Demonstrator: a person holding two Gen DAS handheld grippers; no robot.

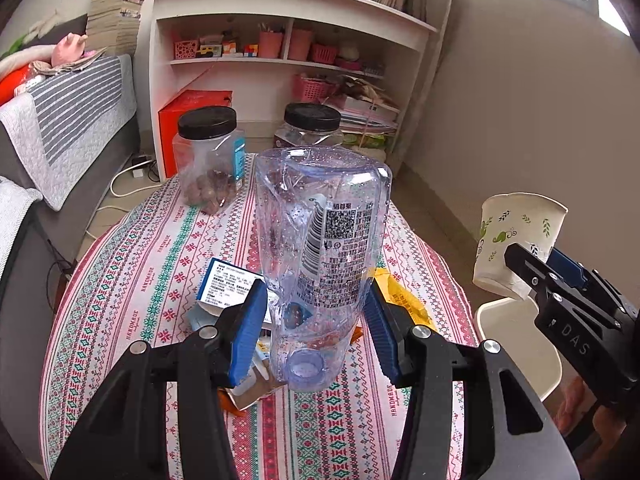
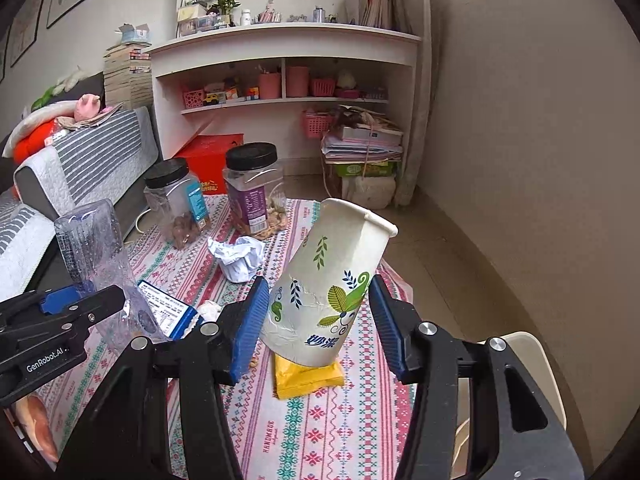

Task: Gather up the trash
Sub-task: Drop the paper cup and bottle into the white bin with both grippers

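now left gripper (image 1: 316, 316) clamps the plastic bottle (image 1: 320, 248), right gripper (image 2: 320, 320) clamps the paper cup (image 2: 328, 280).

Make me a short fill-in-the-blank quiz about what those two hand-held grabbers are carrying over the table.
1. The left gripper holds a clear plastic ____ with its open neck toward the camera.
2. The right gripper holds a ____ cup printed with leaves.
3. Both jars on the table have ____ lids.

Missing words: bottle; paper; black
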